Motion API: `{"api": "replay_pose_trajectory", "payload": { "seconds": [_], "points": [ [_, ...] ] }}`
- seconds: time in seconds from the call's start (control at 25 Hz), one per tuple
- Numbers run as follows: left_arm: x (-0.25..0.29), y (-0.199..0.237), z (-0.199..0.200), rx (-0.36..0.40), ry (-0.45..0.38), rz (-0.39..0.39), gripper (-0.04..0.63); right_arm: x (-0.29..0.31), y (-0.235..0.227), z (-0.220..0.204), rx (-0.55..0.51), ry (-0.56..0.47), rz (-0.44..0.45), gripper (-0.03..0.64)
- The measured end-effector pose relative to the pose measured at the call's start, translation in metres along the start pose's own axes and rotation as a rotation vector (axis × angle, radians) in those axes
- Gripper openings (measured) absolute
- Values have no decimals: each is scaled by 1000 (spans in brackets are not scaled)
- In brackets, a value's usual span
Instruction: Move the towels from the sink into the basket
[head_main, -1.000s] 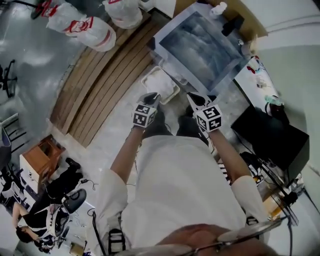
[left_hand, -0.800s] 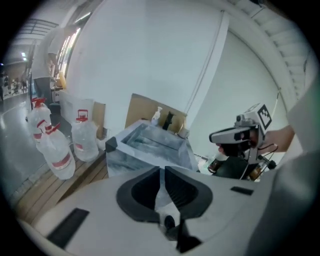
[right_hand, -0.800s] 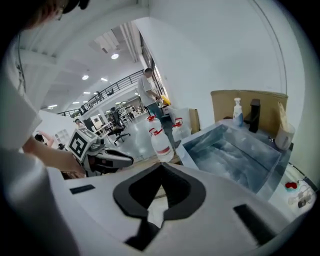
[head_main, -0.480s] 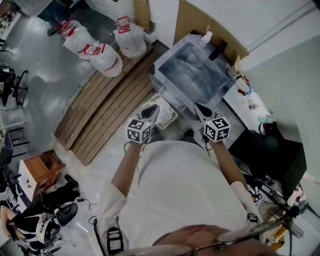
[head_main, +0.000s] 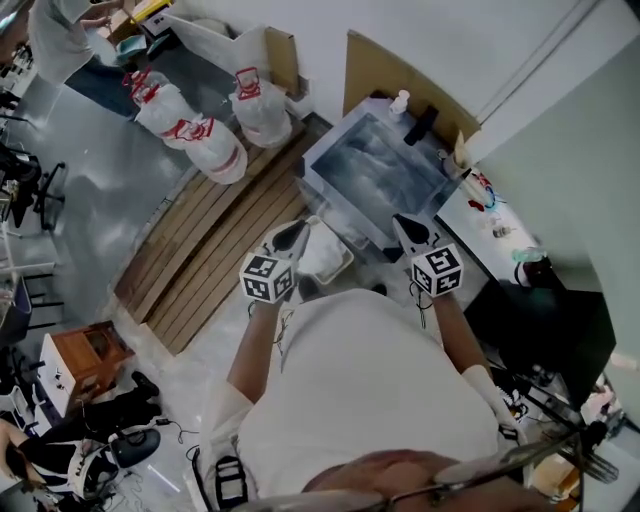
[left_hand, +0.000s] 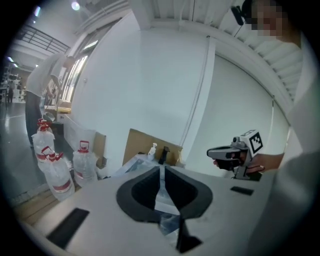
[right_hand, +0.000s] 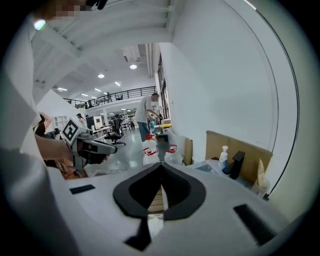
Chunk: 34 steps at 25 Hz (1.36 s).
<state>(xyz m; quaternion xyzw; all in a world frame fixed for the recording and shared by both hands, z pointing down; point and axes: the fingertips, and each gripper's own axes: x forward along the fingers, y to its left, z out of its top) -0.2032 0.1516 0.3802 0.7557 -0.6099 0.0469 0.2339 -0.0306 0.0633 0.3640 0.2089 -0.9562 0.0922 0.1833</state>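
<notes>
— Both grippers now stand wider apart before the sink (head_main: 322, 178) than a second ago.
— And the jaws?
— My left gripper (head_main: 308, 223) and right gripper (head_main: 400, 219) are each pressed together, holding nothing.
— The towels?
— Ahead of both tips, I judge, inside the sink. I see only grey-blue blur there. My right gripper is nearer its rim. The basket (head_main: 345, 262) stands just before the sink.

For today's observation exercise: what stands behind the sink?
A white pump bottle and a black tap at the sink's back edge, a brown board behind. The board covers the wall's foot.
</notes>
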Motion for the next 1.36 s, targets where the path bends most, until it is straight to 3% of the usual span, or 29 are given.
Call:
{"api": "replay_pose_trajectory", "payload": {
  "seconds": [0.24, 1.36],
  "points": [
    [-2, -2, 20, 15, -51, 9, 35, -12, -9, 12, 17, -41, -10, -2],
    [12, -10, 22, 16, -46, -8, 35, -27, -26, 17, 5, -68, -51, -2]
  ]
}}
